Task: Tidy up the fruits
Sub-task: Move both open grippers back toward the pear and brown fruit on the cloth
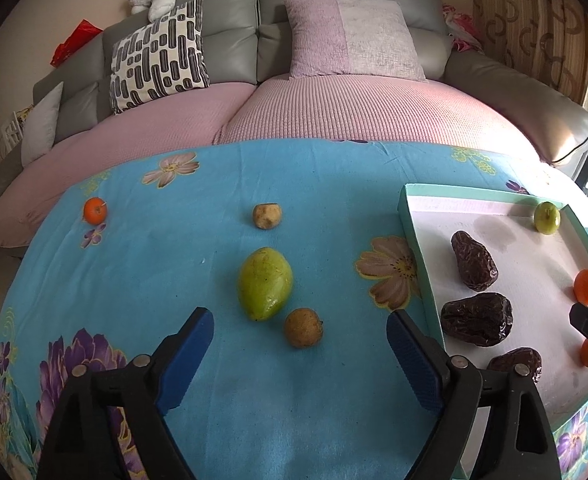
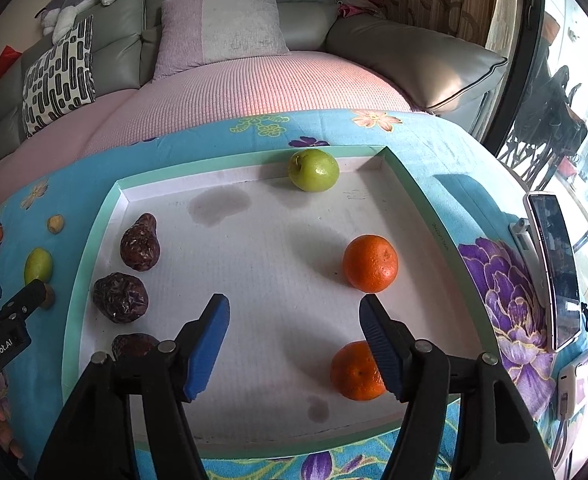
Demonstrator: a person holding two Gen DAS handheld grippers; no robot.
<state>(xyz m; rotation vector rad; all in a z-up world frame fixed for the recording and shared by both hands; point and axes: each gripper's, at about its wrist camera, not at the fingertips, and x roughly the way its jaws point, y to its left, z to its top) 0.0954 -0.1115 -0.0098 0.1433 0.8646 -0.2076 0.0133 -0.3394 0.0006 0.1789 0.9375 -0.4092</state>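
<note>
Four fruits lie loose on a blue flowered cloth [image 1: 214, 184] covering the table: at far left a small orange [image 1: 95, 210], then a pale round fruit [image 1: 267, 216], a green mango [image 1: 264, 283] and, just beside it, a brown round fruit [image 1: 303, 327]. The left gripper [image 1: 299, 344] hovers low over the cloth with its blue-padded fingers spread wide and nothing between them, the brown fruit just ahead of the gap. To the right sits a shallow tray [image 2: 102, 224] with a mint-green rim and white floor. Along its left side lie three dark wrinkled dates [image 2: 140, 242], near one another; a green apple [image 2: 313, 170] rests against the far wall; two oranges [image 2: 369, 263] sit toward the right side. The right gripper [image 2: 294, 336] hangs above the tray floor, fingers parted and empty, its right finger in front of the nearer orange [image 2: 351, 372]. A phone [image 2: 555, 268] stands at the table's right edge.
</note>
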